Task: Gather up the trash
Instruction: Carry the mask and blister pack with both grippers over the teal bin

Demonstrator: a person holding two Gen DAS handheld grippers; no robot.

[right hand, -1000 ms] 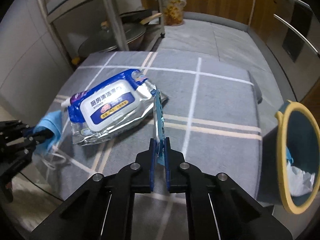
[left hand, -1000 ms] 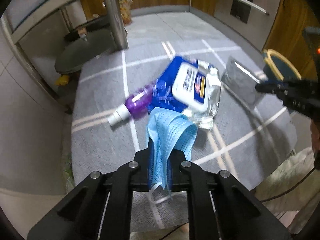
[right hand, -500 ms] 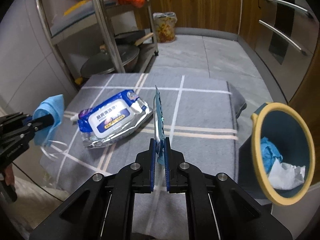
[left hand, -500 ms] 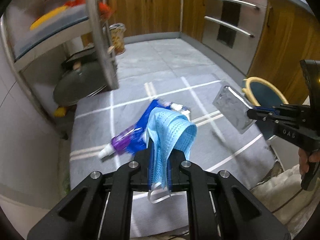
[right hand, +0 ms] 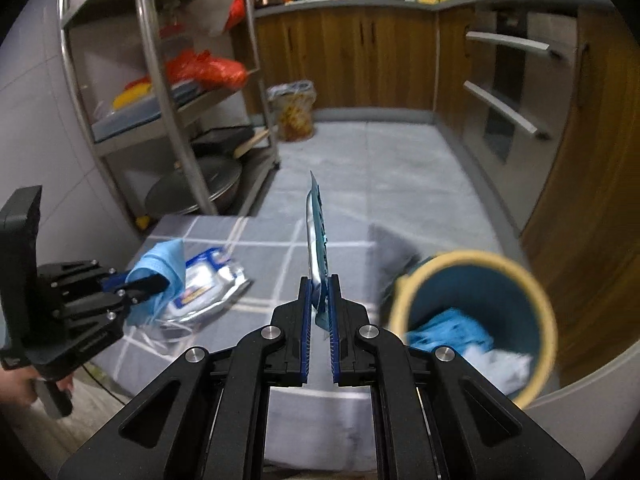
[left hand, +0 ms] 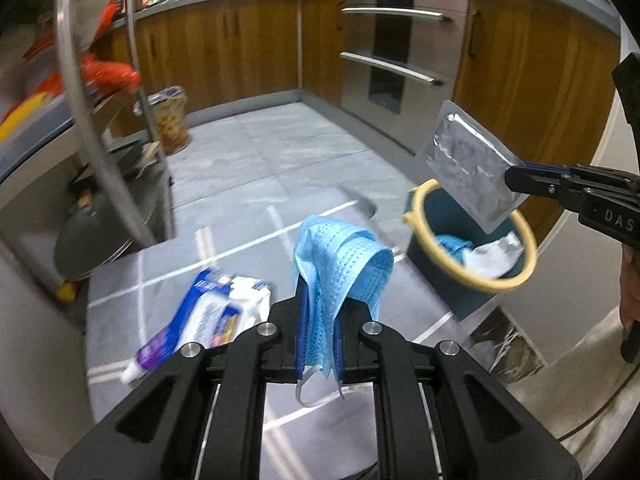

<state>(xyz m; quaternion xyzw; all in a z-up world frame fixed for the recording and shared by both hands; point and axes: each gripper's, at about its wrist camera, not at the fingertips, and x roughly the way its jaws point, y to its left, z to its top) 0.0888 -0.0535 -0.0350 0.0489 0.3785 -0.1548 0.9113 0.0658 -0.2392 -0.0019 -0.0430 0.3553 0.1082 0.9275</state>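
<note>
My left gripper (left hand: 319,320) is shut on a crumpled blue face mask (left hand: 340,260), which droops over its fingers; its white ear loop dangles below. My right gripper (right hand: 320,300) is shut on a flat silver foil packet (right hand: 316,236), seen edge-on here and as a silver sheet (left hand: 468,168) in the left wrist view. A blue bin with a yellow rim (right hand: 472,308) stands to the right of the grey checked mat (right hand: 264,240), with blue and white trash inside. The foil packet hangs just above the bin (left hand: 468,252). A wet-wipes pack (left hand: 224,312) and a purple bottle (left hand: 156,354) lie on the mat.
A steel rack (right hand: 168,92) with pans, a red bag and a yellow item stands at the left. Wooden cabinets (right hand: 360,52) and drawer handles (right hand: 504,108) line the back and right. A lined waste basket (right hand: 294,110) sits on the floor by the cabinets.
Both grippers rose from the mat, each still shut on its item. The views tilted up, and the bin now lies close under the foil packet.
</note>
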